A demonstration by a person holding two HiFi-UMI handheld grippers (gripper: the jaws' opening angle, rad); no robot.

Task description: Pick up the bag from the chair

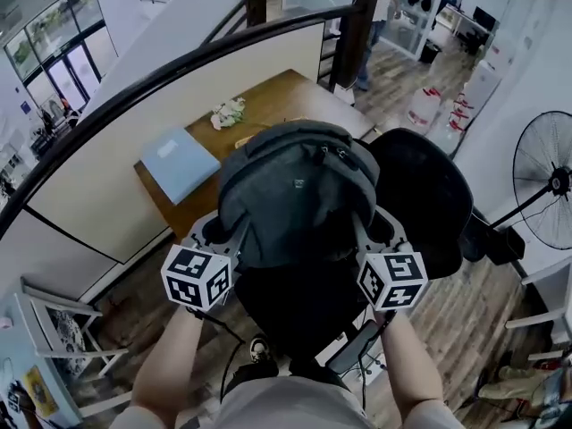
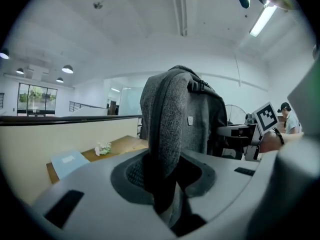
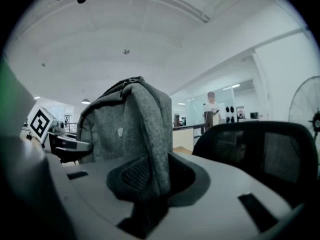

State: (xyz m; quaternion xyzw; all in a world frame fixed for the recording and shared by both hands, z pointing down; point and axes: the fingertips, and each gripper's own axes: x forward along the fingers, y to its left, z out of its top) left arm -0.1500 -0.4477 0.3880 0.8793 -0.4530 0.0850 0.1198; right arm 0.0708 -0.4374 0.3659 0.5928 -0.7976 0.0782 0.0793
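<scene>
A grey backpack is held up in the air between both grippers, above the black office chair. My left gripper is shut on the bag's left side; its fabric runs down between the jaws. My right gripper is shut on the bag's right side, with grey cloth pinched in its jaws. In the right gripper view the chair's back is at the right, below the bag's level.
A wooden table with a light blue folder and a crumpled white thing stands beyond the bag. A black railing curves across the left. A floor fan stands at the right. A person stands far off.
</scene>
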